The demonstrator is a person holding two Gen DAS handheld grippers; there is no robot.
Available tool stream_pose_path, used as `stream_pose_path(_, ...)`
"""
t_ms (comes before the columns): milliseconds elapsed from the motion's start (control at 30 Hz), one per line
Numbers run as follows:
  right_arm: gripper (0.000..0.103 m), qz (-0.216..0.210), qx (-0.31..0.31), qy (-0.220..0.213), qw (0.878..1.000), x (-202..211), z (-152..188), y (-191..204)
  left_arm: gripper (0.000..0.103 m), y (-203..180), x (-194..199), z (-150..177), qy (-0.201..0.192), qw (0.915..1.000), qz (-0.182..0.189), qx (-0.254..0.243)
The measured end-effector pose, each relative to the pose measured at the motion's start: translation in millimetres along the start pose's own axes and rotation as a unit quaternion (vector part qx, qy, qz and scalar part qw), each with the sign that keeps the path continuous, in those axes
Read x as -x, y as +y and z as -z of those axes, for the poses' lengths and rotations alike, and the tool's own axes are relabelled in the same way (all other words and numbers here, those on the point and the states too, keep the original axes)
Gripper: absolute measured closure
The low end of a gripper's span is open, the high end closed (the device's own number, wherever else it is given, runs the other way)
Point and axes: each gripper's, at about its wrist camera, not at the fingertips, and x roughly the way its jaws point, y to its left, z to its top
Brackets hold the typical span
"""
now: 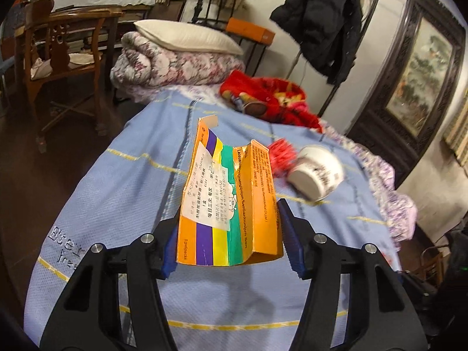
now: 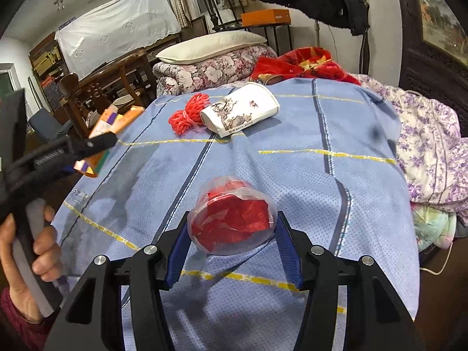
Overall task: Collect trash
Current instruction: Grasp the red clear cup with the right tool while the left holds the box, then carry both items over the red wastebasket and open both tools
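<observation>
A: Right gripper (image 2: 231, 234), 6 o'clock: blue pads pressed on both sides of a clear plastic cup (image 2: 232, 219) stuffed with red paper.

B: 12 o'clock?

A: Paper cup (image 2: 241, 111) on its side touching red mesh bundle (image 2: 187, 115), on blue bedspread (image 2: 292, 175).

B: 9 o'clock?

A: Left gripper (image 2: 87, 149) clamping a striped carton (image 2: 114, 122).

Lived-in bedroom in a home. Bed (image 2: 292, 175) with blue cover fills the frame centre; folded floral quilt (image 1: 175, 67) and pillow (image 1: 187, 36) stacked at its far end, red blanket (image 1: 272, 96) beside them. Carved wooden chair (image 1: 58, 58) upper left, black coat (image 1: 321, 20) hanging top centre, dark-framed painting (image 1: 421, 79) on right wall
</observation>
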Motion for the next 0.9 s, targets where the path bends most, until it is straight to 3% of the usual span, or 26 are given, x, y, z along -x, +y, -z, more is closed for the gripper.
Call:
stream_pose_path(167, 0.047, 0.017, 0.004, -0.031, 0.999, 16, 6, 3, 0.045, -10, 16, -1, -0.012, 0.9997, 0.023, 0.002)
stream_pose_path(400, 0.047, 0.014, -0.009, -0.031, 0.999, 47, 27, -4, 0.045, -34, 37, 14, -0.026, 0.9981, 0.055, -0.012)
stream_pose_path(600, 0.047, 0.016, -0.021, -0.049, 0.998, 97, 47, -26, 0.045, -69, 56, 50, -0.032, 0.9957, 0.074, -0.046)
stream_pose_path(900, 0.047, 0.028, -0.037, -0.073, 0.996, 169, 75, -76, 0.045, -115, 91, 118, 0.006, 0.9893, 0.136, -0.051)
